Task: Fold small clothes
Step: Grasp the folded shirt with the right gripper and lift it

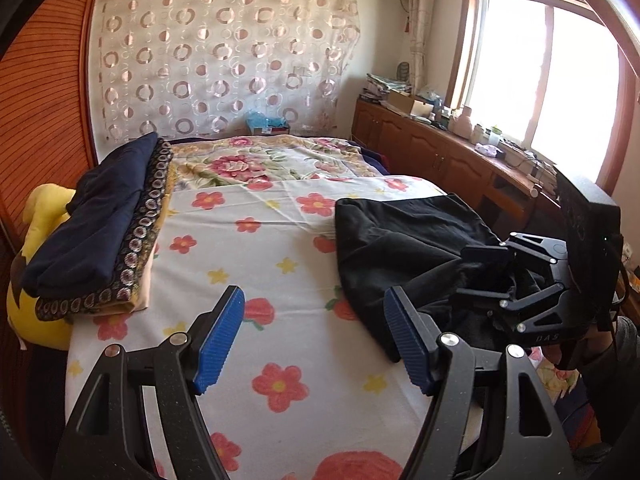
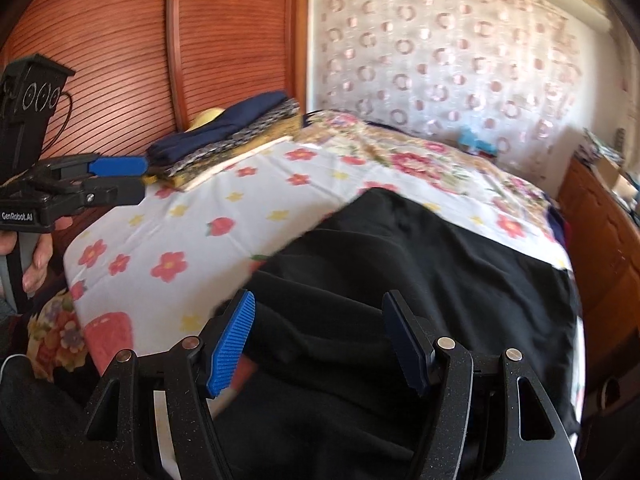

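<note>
**Black garment bunched at the bed's near right corner, both grippers spread**

Closest to you, your right gripper (image 2: 318, 336) sits low over the black garment (image 2: 420, 264), its fingers (image 2: 232, 340) spread wide with dark cloth lying between them. They have not closed on it. I judge this a reach for a grip, so the risk is pinching several bunched layers at once; the cloth here is rumpled and folded over itself, and a thick grab would drag the whole heap instead of one edge.

Your left gripper (image 1: 316, 336) hovers over the bare flowered sheet (image 1: 256, 264) near the bed's front edge, fingers (image 1: 222, 340) wide apart and holding nothing. Its right finger stands just beside the garment's near hem, apart from it or barely touching; I cannot tell which.

The garment spreads from the near right corner back along the right edge of the bed, and some of it seems to hang over that side. Pull toward the right and it may slide off the bed.

Farther back, along the left edge, a stack of folded clothes (image 1: 96, 232) rests partly on a yellow cushion (image 1: 38, 216). A wide sweep of the left gripper could knock it askew. The right wrist view is motion-blurred, so fine detail of the cloth's edges is unclear.
</note>
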The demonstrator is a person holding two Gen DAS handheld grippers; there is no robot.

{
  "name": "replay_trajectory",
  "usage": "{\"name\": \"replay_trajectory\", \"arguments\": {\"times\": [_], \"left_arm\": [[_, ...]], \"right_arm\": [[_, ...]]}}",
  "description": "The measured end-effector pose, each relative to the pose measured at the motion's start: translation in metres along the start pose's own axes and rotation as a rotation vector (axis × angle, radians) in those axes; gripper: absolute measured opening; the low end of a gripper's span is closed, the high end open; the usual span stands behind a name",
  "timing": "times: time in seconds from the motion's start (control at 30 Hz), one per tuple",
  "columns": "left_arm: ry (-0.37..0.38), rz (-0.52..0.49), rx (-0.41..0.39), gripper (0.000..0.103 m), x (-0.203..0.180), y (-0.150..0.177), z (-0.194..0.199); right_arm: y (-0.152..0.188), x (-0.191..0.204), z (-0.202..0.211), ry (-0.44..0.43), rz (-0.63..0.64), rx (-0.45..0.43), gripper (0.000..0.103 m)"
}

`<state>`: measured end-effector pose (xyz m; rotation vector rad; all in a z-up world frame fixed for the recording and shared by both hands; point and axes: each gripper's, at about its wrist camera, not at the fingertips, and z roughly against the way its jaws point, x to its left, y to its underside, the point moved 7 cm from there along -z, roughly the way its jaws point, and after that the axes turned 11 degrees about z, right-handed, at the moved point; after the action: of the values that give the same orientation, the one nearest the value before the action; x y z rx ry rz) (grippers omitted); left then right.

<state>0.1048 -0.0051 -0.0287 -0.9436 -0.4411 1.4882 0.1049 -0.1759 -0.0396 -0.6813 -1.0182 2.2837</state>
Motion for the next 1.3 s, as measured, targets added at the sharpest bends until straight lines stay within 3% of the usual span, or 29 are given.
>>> {"name": "replay_trajectory", "arguments": {"times": [0.23,0.43,0.5,0.6,0.63,0.7,0.87,1.03,1.17,1.3], "left_arm": [[-0.023,0.038,-0.011,0.073,0.025,0.002,0.005],[-0.012,0.052,0.001,0.073,0.028,0.006,0.002],[-0.018,0.041,-0.002,0.073,0.026,0.008,0.003],[-0.013,0.027,-0.001,0.073,0.021,0.010,0.002],[-0.008,0.025,0.001,0.073,0.019,0.011,0.002],[-0.006,0.018,0.003,0.073,0.016,0.012,0.001],[0.001,0.001,0.016,0.073,0.009,0.015,-0.002],[0.005,-0.008,0.020,0.073,0.004,0.017,-0.003],[0.010,-0.012,0.027,0.073,-0.001,0.019,-0.005],[0.021,-0.027,0.036,0.073,-0.009,0.022,-0.007]], "right_arm": [[0.004,0.011,-0.034,-0.135,0.055,0.100,0.068],[0.016,0.001,-0.057,-0.125,0.126,0.210,0.068],[0.016,-0.006,-0.057,-0.126,0.139,0.208,0.066],[0.016,-0.019,-0.054,-0.088,0.160,0.215,0.035],[0.015,-0.022,-0.055,-0.069,0.166,0.219,0.011],[0.012,-0.038,-0.049,-0.059,0.144,0.196,0.010],[-0.020,-0.104,-0.008,0.052,0.039,0.060,0.009],[-0.039,-0.206,0.044,0.191,-0.062,-0.017,0.008],[-0.040,-0.275,0.060,0.313,-0.097,0.021,0.008],[-0.025,-0.322,0.043,0.385,-0.140,0.115,0.008]]}}
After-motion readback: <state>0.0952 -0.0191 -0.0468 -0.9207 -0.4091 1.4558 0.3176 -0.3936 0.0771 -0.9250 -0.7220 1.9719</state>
